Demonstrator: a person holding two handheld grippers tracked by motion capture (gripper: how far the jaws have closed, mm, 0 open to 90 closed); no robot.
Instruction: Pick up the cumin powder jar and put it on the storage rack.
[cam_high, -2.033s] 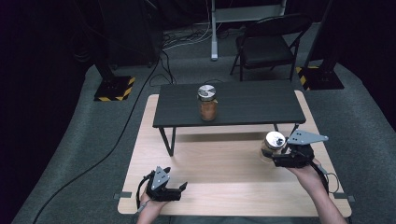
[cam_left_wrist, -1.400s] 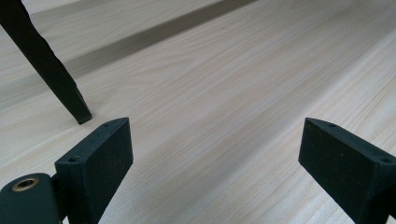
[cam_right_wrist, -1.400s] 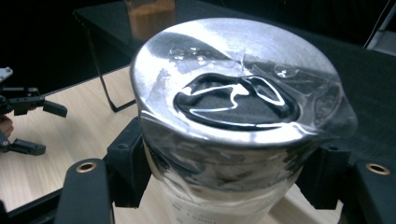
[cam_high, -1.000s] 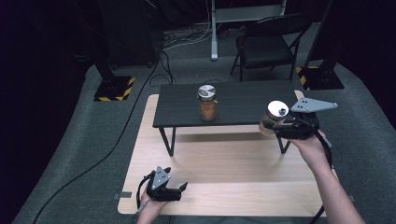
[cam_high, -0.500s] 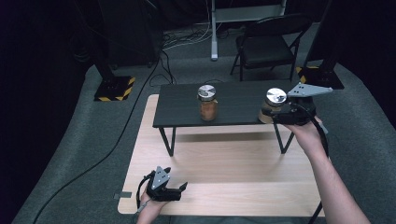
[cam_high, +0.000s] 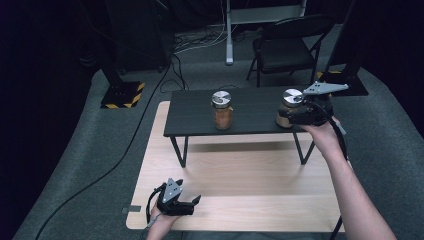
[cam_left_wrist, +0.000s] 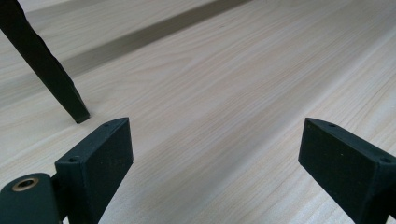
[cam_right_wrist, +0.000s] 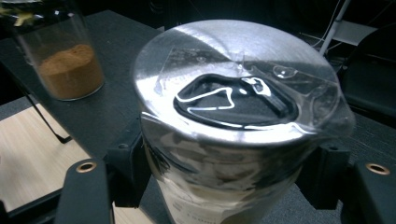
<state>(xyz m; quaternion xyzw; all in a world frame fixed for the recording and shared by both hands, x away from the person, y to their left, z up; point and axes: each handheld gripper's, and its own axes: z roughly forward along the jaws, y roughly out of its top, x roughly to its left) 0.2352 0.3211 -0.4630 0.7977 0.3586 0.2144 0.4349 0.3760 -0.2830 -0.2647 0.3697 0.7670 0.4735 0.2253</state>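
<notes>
My right gripper is shut on a glass jar with a silver lid, holding it upright at the right end of the low black table. Whether the jar's base touches the tabletop I cannot tell. In the right gripper view the jar sits close up between the black jaws, its lid covered in clear film. A second jar with brown powder and a silver lid stands mid-table, seen as the powder jar at upper left. My left gripper rests open on the wooden board, nothing between its jaws.
The black table's thin legs stand on the board; one leg is near the left gripper. A black folding chair and a stand base with yellow-black stripes sit beyond on grey carpet. A cable runs along the left.
My right gripper has carried the silver-lidded jar up from the board and over to the right end of the black table. The left gripper has stayed put.
</notes>
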